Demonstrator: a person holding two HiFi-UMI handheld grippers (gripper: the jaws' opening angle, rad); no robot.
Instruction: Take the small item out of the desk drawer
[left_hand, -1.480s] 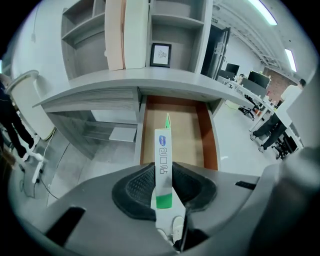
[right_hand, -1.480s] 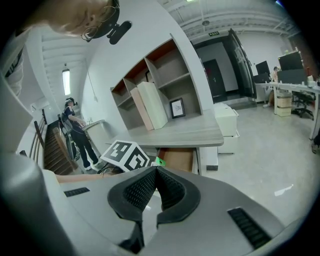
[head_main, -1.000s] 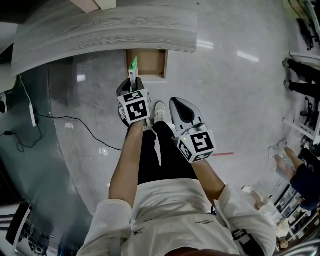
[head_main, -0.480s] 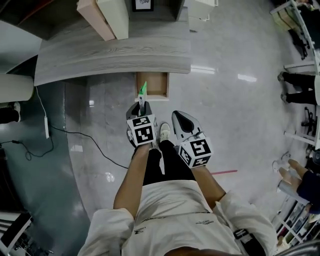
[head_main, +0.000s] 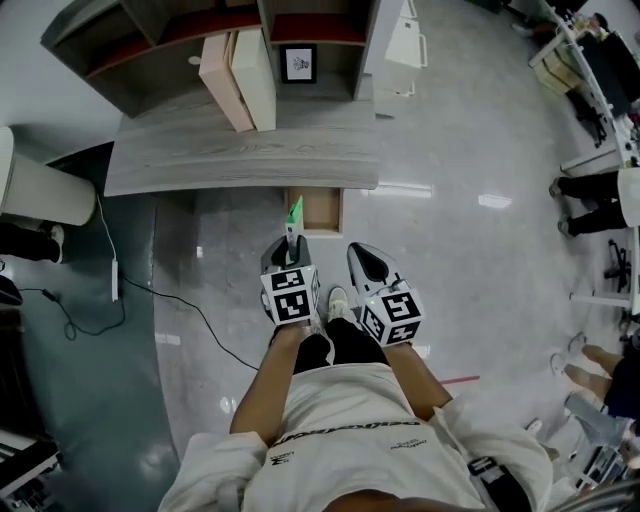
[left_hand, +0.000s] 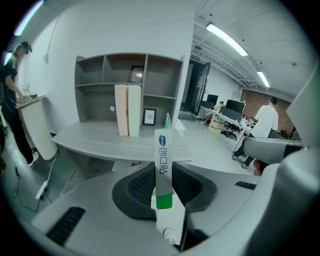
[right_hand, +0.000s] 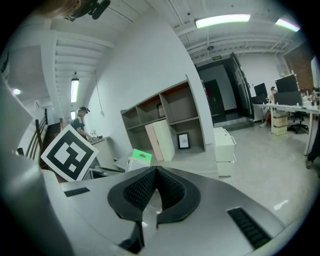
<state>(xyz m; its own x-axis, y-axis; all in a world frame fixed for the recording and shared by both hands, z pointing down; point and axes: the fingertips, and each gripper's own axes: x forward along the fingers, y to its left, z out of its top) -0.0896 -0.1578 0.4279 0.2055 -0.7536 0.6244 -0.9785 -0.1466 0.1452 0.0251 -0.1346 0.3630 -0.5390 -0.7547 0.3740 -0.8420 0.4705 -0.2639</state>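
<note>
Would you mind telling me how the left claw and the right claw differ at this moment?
The left claw is shut on a slim white and green pack that stands upright above it, whereas the right claw holds nothing. The left claw's jaws stand apart by the pack's thickness; the right claw's jaws meet at their tips. Both claws point toward the desk.

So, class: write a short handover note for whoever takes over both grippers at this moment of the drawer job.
Grippers: the left gripper is shut on the small package, which sticks out past its jaws. The right gripper is shut with nothing in it.
Things: the drawer under the desk stands open. The package is out of it, held in front of the desk.
Done: item taken out.
Left: probably set the package down, and perhaps close the drawer.
</note>
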